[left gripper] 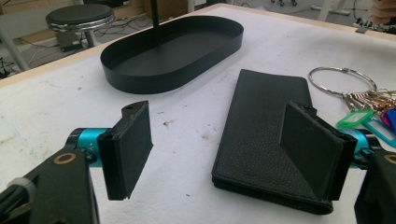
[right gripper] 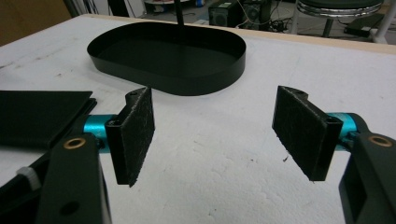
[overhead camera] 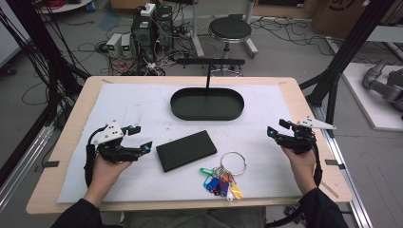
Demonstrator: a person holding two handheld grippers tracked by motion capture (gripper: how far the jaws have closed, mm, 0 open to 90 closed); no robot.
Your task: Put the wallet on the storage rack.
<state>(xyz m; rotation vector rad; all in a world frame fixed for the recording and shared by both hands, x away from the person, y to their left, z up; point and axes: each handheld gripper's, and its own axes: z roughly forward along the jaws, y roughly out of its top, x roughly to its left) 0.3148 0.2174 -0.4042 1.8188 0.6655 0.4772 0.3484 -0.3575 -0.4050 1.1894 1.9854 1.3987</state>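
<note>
Big white table first, and at its far middle sits the black oval tray with an upright post rising from it, nothing visible inside. Nearer, just left of centre, lies the black wallet, flat on the mat and angled slightly. It looks like grained leather, folded, so I'd judge it light, a little soft across its faces but firm enough along the folded spine. It sits low on the mat, so the best hold is probably across a short end or a long edge, pinching its thickness. To its right, near the front edge, rests the key ring with coloured tags, just beside the wallet but apart from it. The left gripper hovers left of the wallet, jaws spread wide, nothing between them. Over on the right, the right gripper also stands wide open and empty, well clear of everything.
</note>
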